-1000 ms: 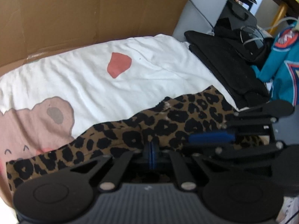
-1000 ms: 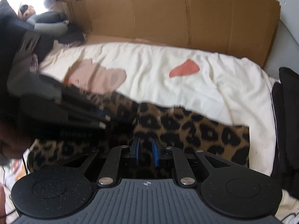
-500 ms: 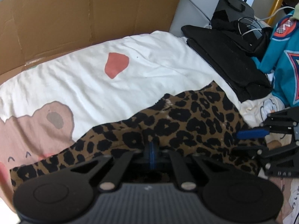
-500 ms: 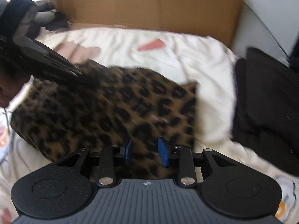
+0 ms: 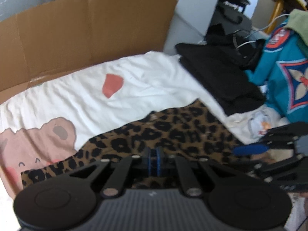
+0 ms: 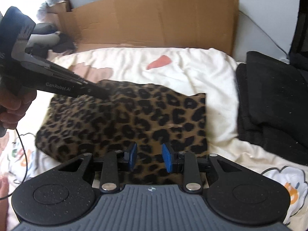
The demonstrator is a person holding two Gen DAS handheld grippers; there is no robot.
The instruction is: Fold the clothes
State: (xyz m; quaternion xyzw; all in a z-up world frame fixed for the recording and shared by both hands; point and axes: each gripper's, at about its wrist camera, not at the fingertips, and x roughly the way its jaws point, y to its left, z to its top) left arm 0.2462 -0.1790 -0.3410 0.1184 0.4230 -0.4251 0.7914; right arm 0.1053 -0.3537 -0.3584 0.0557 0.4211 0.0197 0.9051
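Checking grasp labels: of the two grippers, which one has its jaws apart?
The right gripper: its blue pads stand apart over the leopard-print garment. The left gripper is shut.

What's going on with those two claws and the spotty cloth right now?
Left gripper shut. Right gripper open, empty. Leopard-print garment lies folded. Black clothes pile sits apart.

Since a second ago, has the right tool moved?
Yes. In the left wrist view the right tool has slid rightward off the leopard-print garment, toward the teal jersey; its jaws have just been opening, nothing between them.

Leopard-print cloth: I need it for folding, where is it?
The brown leopard-print cloth lies on the white bear-print sheet, left of the folded black clothes, in front of the cardboard sheet.
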